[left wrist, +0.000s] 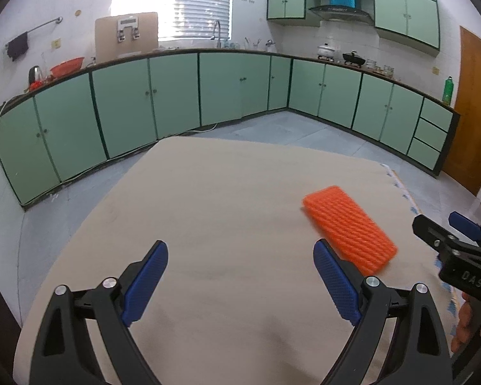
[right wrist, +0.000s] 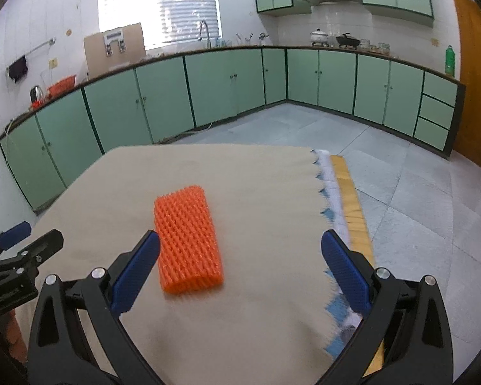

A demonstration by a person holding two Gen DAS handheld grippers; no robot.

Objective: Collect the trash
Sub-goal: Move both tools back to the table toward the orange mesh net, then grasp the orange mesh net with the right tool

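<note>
Landmark for all positions: the orange foam net sleeve (right wrist: pixel 188 240), the only loose item lying on the beige table cover (right wrist: pixel 240 320).

Step in hand (judgement): the approach to the first pick-up. No bin or bag is showing in either view, so the drop-off point cannot be stated.

1. Left of the sleeve: the left gripper (left wrist: pixel 240 284) is hovering over bare cover with its blue pads (left wrist: pixel 146 284) spread wide and nothing between them. In the left wrist view the sleeve (left wrist: pixel 349 231) is sitting ahead and to the right of this tool, its near end just beside the right-hand pad. Whether they are touching cannot be told.

2. At the sleeve: it is lying flat, long axis running away from the cameras, clear of the cover's zigzag edge (right wrist: pixel 320 192) to its right.

3. Right of the sleeve: the right gripper (right wrist: pixel 240 274) is hanging above the near end of the cover, fully released and empty. The sleeve is sitting off-centre in its opening, its near corner just beside the left-hand pad (right wrist: pixel 136 274), while the right-hand pad is standing well apart, over the cover's edge.

Next move (judgement): the right gripper is needing a shift to its left to centre the sleeve, then a descent and a light closure across the short side. The net is looking soft and crushable, so a firm clamp is not being called for.
</note>
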